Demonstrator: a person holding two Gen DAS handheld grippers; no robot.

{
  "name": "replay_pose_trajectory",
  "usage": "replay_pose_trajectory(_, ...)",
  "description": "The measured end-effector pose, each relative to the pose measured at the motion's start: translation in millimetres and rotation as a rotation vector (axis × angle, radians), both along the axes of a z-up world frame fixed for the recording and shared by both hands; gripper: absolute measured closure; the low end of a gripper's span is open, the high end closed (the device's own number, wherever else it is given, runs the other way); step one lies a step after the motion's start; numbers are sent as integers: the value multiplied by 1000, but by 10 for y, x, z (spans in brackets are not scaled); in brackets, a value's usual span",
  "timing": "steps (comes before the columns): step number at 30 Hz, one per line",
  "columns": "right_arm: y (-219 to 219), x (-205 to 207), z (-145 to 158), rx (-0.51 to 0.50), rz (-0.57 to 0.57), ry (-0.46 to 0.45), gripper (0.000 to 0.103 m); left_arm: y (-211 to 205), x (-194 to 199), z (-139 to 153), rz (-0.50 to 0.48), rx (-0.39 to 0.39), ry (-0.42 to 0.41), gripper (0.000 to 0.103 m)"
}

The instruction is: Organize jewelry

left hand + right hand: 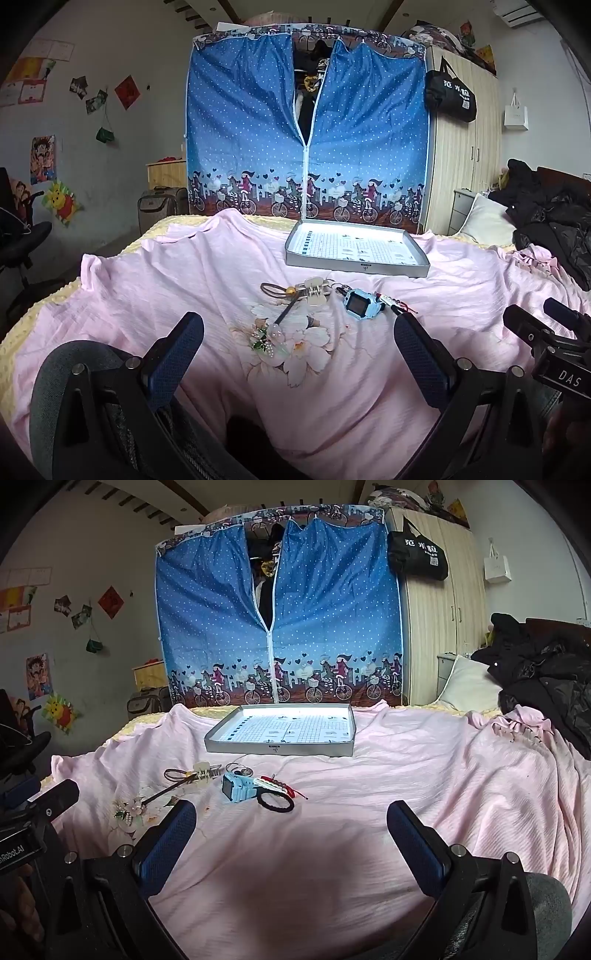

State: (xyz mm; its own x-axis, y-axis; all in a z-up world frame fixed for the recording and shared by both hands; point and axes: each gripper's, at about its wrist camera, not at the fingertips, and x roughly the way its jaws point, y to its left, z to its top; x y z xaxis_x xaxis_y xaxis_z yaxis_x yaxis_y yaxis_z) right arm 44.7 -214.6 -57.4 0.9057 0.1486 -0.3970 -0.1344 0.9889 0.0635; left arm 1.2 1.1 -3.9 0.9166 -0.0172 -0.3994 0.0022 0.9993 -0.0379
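- Lying on the pink bed cover in a loose row just in front of the tray (356, 264), all the jewelry is outside it: hairpin (284, 314), clip (314, 291), watch (360, 302), bracelet (275, 783), black band (276, 802).
- Left tool (299, 343): wide open, empty, facing the hairpin, whose long axis runs from its flower end near the tool up toward the clip.
- Right tool (291, 827): wide open, empty; watch and band lie ahead and left of it.
- Judgement: left is nearer the hairpin, right nearer the band.
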Motion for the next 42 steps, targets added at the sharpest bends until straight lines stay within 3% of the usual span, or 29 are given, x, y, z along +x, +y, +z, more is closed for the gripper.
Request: replay_pose_trajectory(42,-21,13,-4,10,0,6,0,21,32,-22,-14,-19,39,2)
